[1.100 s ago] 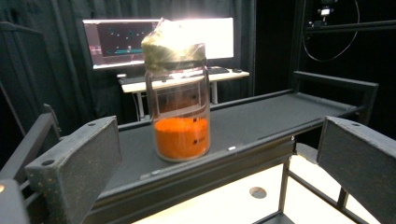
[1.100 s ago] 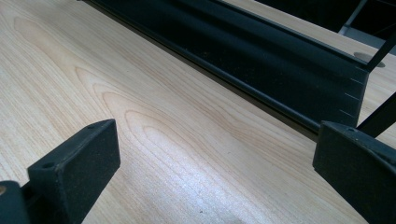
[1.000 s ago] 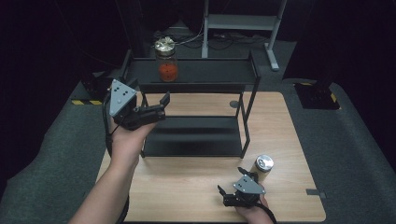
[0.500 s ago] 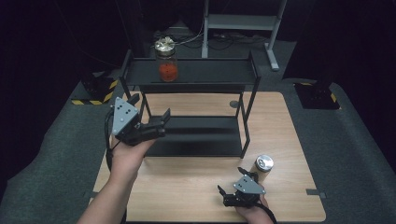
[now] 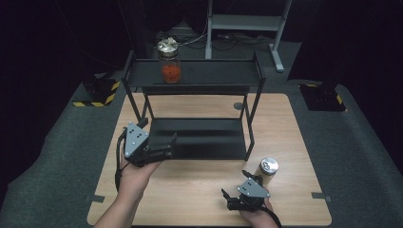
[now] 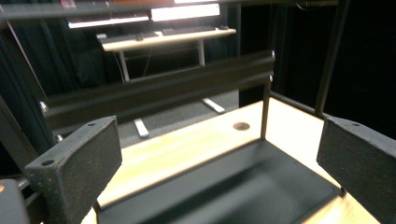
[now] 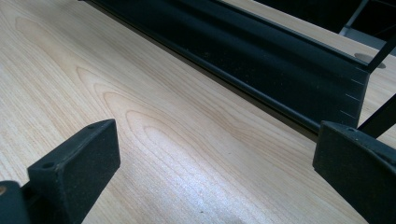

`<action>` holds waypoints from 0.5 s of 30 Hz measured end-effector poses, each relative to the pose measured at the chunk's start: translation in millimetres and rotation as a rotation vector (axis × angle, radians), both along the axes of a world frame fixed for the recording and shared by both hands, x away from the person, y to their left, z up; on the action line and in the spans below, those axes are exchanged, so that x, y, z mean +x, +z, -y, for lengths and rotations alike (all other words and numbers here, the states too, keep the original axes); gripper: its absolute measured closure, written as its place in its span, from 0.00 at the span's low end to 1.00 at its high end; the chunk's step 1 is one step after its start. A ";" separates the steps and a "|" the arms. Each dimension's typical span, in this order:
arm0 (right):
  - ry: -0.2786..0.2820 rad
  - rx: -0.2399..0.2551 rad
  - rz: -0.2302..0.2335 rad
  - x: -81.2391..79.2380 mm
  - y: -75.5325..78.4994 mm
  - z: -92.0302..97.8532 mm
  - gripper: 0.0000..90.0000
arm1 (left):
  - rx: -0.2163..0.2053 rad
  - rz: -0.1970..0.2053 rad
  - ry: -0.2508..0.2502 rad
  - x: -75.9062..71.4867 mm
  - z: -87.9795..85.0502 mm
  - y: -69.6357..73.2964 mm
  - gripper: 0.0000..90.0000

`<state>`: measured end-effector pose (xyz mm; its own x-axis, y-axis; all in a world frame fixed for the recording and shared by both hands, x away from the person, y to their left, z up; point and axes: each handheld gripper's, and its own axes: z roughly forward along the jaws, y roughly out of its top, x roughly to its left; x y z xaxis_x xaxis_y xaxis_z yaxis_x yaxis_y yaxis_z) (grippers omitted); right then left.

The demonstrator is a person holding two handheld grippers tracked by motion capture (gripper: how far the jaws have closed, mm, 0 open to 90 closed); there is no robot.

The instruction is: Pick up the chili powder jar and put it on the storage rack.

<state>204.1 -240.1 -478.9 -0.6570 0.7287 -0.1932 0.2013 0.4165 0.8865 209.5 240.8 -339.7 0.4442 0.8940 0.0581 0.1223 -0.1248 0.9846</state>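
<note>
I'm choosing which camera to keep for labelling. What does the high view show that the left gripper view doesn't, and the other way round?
High view alone: the jar with red contents on the rack's top shelf, the can on the table beside the right gripper, and the person's hands. Left gripper view alone: a close look between the left gripper and its wide-open jaws, plus a desk beyond the rack. Both: the black rack's lower tray, the wooden table and its round hole.

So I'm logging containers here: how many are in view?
2. A glass jar stands on the rack's top shelf; a metal can stands on the table beside the right gripper. None look hidden.
</note>
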 end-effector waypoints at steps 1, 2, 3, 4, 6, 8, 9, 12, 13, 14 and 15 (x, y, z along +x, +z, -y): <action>0.000 0.000 0.000 0.0 0.0 0.0 0.00 | -0.004 -0.019 -0.004 -0.8 -1.3 -8.0 0.00; 0.000 0.000 0.000 0.0 0.0 0.0 0.00 | -0.004 -0.019 -0.004 -0.8 -1.3 -8.0 0.00; 0.000 0.000 0.000 0.0 0.0 0.1 0.00 | -0.007 -0.027 -0.005 -1.4 -1.7 -12.4 0.00; -0.001 0.001 0.000 0.0 0.0 0.0 0.00 | -0.007 -0.036 -0.008 -1.7 -2.3 -16.5 0.00; -0.001 0.001 -0.002 -0.1 0.1 -0.1 0.00 | 0.006 -0.061 -0.012 -2.8 -2.9 -28.4 0.00; -0.001 0.001 0.000 -0.2 0.0 -0.1 0.00 | 0.016 -0.083 -0.019 -2.8 -3.5 -35.7 0.00; -0.001 0.001 0.000 -0.2 0.0 -0.1 0.00 | 0.016 -0.083 -0.019 -2.8 -3.5 -35.7 0.00; -0.002 0.000 0.000 -0.4 -0.1 -0.2 0.00 | 0.024 -0.113 -0.028 -2.8 -4.6 -46.0 0.00; -0.002 0.000 0.001 -0.4 -0.2 -0.2 0.00 | 0.024 -0.113 -0.028 -2.8 -4.6 -46.0 0.00; -0.002 0.000 0.001 -0.4 -0.1 -0.2 0.00 | 0.030 -0.120 -0.030 -2.8 -4.9 -48.2 0.00; -0.002 0.000 0.001 -0.3 -0.1 -0.2 0.00 | 0.034 -0.125 -0.030 -3.2 -4.7 -51.1 0.00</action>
